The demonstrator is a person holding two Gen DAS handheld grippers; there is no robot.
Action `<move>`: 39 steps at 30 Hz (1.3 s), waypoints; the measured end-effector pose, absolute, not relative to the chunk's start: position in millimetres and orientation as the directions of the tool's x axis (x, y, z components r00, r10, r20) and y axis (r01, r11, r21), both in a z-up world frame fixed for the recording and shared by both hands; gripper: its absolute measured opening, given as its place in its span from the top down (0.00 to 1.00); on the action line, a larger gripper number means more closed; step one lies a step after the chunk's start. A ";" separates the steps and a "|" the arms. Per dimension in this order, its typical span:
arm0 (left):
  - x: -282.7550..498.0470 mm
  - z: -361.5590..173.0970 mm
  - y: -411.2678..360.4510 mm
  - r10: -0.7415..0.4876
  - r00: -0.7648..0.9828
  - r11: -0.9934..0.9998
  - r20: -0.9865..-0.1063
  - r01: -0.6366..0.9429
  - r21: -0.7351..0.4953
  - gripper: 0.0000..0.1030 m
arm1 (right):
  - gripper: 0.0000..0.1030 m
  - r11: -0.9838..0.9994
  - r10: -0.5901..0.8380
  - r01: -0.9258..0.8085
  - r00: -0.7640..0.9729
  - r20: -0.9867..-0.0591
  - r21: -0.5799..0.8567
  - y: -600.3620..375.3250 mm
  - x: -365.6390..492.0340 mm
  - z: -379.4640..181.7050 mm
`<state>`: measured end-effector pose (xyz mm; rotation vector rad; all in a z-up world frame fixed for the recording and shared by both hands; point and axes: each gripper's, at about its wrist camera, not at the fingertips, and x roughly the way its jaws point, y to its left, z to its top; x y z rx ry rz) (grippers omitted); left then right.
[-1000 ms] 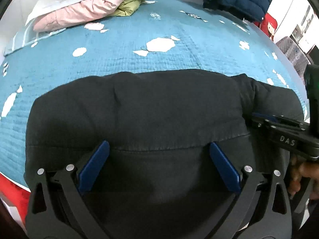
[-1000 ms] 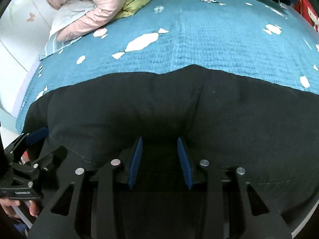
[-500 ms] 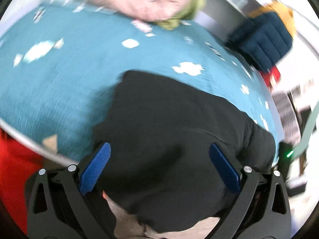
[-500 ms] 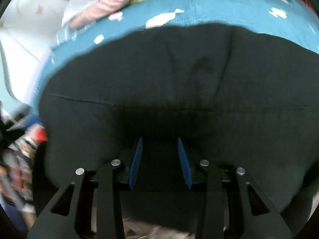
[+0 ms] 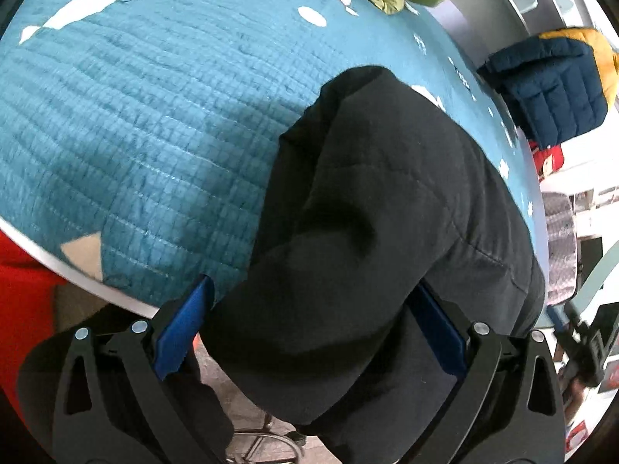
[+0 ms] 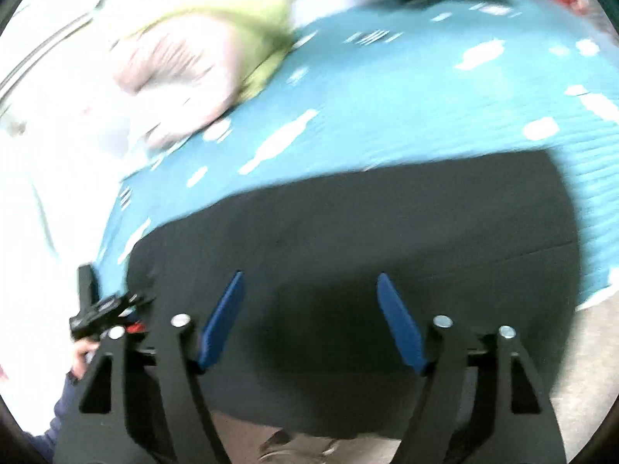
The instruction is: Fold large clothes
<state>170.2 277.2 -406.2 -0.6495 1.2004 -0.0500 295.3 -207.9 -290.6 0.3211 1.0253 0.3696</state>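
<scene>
A black padded garment (image 5: 379, 201) lies folded on the teal bedspread (image 5: 127, 108) and hangs over the bed's near edge. My left gripper (image 5: 309, 309) is open, its blue pads on either side of the garment's hanging end. In the blurred right wrist view the same black garment (image 6: 367, 239) lies across the bed edge, and my right gripper (image 6: 311, 290) is open above it with nothing between the pads. The left gripper also shows small at the left of the right wrist view (image 6: 96, 305).
A pink and green jacket pile (image 6: 201, 58) lies at the far side of the bed. A navy and yellow puffer jacket (image 5: 553, 89) sits at the far right. The floor (image 6: 580, 367) shows below the bed edge. Red cloth (image 5: 23, 278) is at lower left.
My right gripper has opened and let go of the black garment. Both grippers have drawn back past the bed edge, and the left view has swung to look along the garment.
</scene>
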 end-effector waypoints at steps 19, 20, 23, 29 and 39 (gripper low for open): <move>222.4 -435.3 237.3 -0.361 0.297 0.870 -0.884 -0.234 -0.434 0.03 | 0.06 0.660 0.663 0.145 0.351 -0.662 0.738 -397.4 328.0 -435.8; 229.5 -435.9 234.3 -0.363 0.292 0.871 -0.885 -0.230 -0.434 0.03 | 0.06 0.628 0.692 0.147 0.343 -0.635 0.764 -399.0 330.1 -442.3; 245.4 -438.9 226.8 -0.372 0.276 0.877 -0.886 -0.210 -0.433 0.03 | 0.05 0.569 0.747 0.138 0.324 -0.580 0.811 -409.8 331.2 -448.5; 260.3 -439.7 216.1 -0.388 0.278 0.883 -0.879 -0.160 -0.440 0.03 | 0.06 0.579 0.775 0.083 0.253 -0.579 0.811 -402.5 326.0 -438.1; 262.7 -428.9 196.4 -0.375 0.291 0.893 -0.880 -0.140 -0.427 0.17 | 0.19 0.828 0.524 0.093 0.223 -0.822 0.553 -355.8 318.1 -391.3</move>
